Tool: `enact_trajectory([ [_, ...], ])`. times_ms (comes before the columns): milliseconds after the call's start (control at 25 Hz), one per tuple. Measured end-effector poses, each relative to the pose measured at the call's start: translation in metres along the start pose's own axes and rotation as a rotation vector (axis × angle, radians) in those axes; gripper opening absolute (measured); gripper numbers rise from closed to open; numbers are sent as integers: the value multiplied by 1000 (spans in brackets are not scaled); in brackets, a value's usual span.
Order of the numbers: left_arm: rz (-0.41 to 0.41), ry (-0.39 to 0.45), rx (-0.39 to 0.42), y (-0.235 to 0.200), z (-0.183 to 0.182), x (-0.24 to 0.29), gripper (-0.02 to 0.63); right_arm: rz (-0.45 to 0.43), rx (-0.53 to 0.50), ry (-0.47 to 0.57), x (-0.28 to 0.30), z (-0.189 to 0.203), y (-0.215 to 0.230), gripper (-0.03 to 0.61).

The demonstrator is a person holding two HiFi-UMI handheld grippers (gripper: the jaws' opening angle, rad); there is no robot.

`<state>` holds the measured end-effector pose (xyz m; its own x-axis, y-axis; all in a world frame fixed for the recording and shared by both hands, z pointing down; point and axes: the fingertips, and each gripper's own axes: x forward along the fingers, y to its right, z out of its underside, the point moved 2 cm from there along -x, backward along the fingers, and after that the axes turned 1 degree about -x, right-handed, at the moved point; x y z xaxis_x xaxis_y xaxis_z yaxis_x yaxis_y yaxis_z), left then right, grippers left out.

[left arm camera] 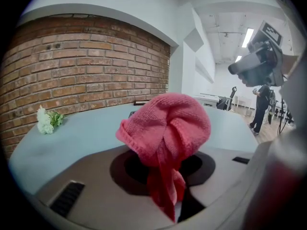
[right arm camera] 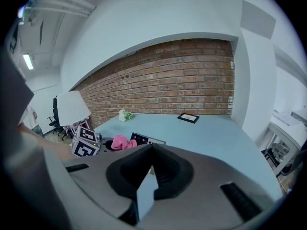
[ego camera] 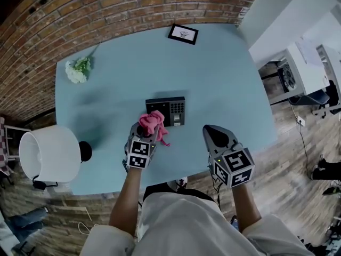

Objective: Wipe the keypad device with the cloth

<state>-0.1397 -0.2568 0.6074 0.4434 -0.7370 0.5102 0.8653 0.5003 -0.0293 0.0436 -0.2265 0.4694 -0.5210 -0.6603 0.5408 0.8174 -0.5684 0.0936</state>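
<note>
A black keypad device (ego camera: 167, 111) lies flat on the light blue table (ego camera: 213, 73), its keys at the right end. My left gripper (ego camera: 147, 128) is shut on a bunched pink cloth (ego camera: 153, 123), held just at the device's near left corner. In the left gripper view the pink cloth (left arm camera: 168, 133) fills the middle and hides most of the device. My right gripper (ego camera: 211, 130) hangs over the table's front edge to the right of the device, shut with nothing in it. The right gripper view shows the keypad device (right arm camera: 146, 140) and pink cloth (right arm camera: 121, 143) beyond its closed jaws.
A white flower bunch (ego camera: 78, 70) lies at the table's far left. A small framed picture (ego camera: 183, 33) rests at the far edge. A white lamp shade (ego camera: 49, 152) stands at the near left corner. Brick wall behind; desks and chairs to the right.
</note>
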Motion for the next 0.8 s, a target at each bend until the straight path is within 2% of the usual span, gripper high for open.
enact_trajectory([
  [400,39,-65,30,15,33,-3,164,-14,10,-7,-8,6,-1,3],
  [680,54,-123,16,22,57,-4,164,-20,27,-14,-14,11,1,3],
  [800,45,-114,10,23,65,-6,167,-22,27,-13,-17,11,1,3],
])
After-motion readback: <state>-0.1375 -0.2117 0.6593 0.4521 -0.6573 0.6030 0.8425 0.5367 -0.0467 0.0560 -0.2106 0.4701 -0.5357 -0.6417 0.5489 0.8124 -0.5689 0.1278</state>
